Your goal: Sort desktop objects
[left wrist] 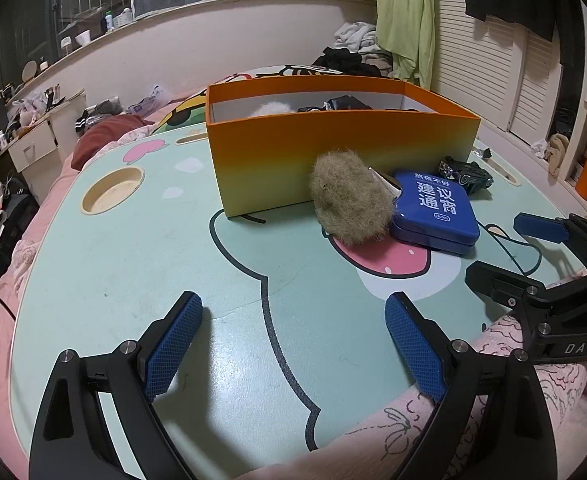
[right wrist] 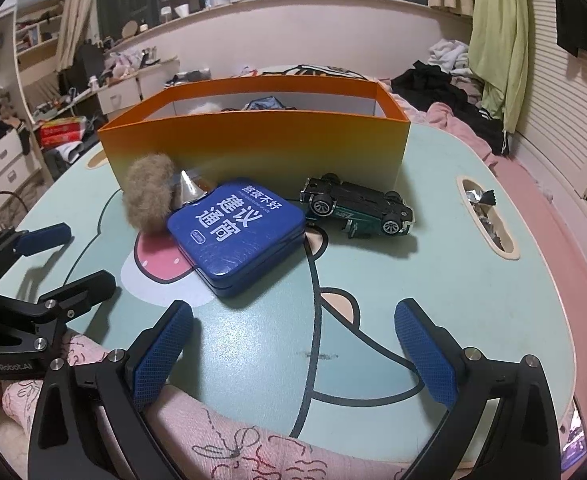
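An orange box (left wrist: 333, 152) (right wrist: 261, 144) stands on the mint cartoon table (left wrist: 173, 264) and holds a few items. In front of it lie a tan fur ball (left wrist: 349, 200) (right wrist: 149, 196), a blue tin (left wrist: 433, 208) (right wrist: 237, 232) and a green toy car (right wrist: 357, 206) (left wrist: 467, 174) on its roof. A silver cone (right wrist: 189, 188) sits between ball and tin. My left gripper (left wrist: 293, 344) is open and empty near the table's front edge, short of the fur ball. My right gripper (right wrist: 293, 348) is open and empty, short of the tin.
A round cup hole (left wrist: 111, 190) is sunk in the table's left side; a slot (right wrist: 487, 216) on the right holds foil wrappers. The table sits on a pink bed with clothes piled behind. A thin black cable (left wrist: 525, 256) lies near the tin.
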Motion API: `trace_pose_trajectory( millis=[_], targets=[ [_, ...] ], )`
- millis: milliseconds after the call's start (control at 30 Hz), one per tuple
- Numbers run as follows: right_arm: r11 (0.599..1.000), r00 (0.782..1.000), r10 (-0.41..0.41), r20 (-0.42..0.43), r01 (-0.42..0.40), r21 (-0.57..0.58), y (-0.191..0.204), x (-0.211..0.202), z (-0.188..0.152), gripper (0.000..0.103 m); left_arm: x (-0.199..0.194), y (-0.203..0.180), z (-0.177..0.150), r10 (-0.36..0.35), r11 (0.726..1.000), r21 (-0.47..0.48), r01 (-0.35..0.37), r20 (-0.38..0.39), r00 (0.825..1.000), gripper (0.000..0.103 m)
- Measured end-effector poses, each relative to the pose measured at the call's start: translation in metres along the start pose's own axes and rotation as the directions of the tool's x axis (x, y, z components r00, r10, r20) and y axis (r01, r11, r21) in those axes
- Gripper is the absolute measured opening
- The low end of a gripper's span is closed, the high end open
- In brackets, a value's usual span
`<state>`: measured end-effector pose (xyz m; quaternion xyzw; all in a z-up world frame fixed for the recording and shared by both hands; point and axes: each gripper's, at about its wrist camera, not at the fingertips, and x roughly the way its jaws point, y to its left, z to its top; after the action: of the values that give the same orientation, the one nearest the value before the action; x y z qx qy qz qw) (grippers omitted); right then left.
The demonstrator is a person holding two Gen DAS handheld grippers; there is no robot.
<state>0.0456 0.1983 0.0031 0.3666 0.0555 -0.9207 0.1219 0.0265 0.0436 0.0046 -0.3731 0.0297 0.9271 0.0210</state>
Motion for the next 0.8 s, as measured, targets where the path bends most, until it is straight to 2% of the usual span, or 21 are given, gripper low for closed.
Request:
trace_pose_trajectory(
  millis=[800],
  targets=[
    [1.000,1.000,0.004,0.001,-0.004,-0.002,0.0006,-0.0015,0.0022,0.101,-0.0002,-0.0001,-0.0005,0.000,1.000,0.000,0.000,0.002,1.000,0.093]
  ],
)
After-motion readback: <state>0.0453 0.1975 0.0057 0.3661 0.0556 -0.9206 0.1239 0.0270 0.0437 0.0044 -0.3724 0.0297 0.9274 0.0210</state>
